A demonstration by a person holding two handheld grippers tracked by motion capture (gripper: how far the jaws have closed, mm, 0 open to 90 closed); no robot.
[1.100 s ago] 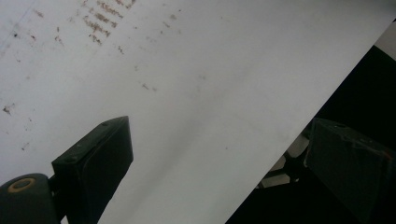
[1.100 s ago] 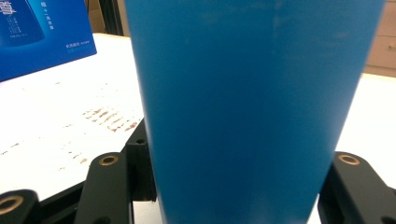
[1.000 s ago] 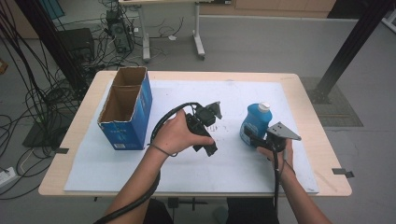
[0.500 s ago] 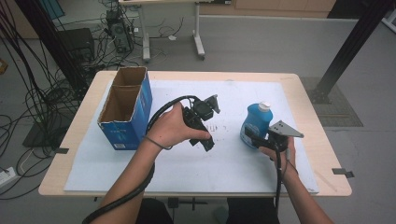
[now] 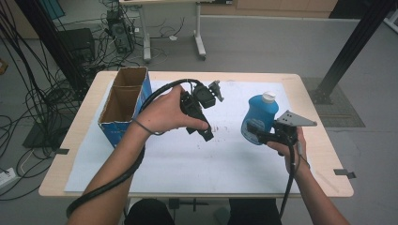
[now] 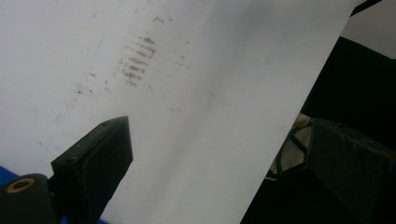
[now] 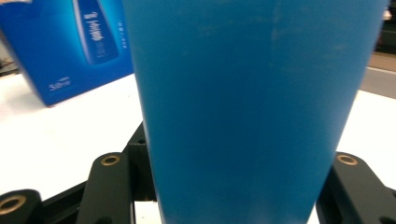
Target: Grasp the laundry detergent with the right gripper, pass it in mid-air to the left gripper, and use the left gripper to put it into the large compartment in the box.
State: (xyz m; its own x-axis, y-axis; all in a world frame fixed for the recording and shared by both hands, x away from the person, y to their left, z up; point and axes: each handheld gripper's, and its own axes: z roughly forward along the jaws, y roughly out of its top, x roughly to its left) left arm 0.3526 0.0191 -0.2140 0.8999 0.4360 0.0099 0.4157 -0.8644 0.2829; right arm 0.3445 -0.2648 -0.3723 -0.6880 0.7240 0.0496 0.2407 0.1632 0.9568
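- The desk (image 5: 309, 164) carries a white sheet, with an open blue cardboard box (image 5: 123, 108) standing at its left edge.
- The blue bottle (image 5: 259, 117) is clear of the sheet now, where a second ago it sat lower; judging by this, the lift is under way, probably toward the box.
- The bottle stands upright, long axis vertical, white cap at the top, right of centre above the desk.
- The right tool (image 5: 253, 129) clamps the bottle's lower body, jaws pressed on both flanks.
- The left tool (image 5: 210, 93) has risen too, jaws spread wide, holding nothing.
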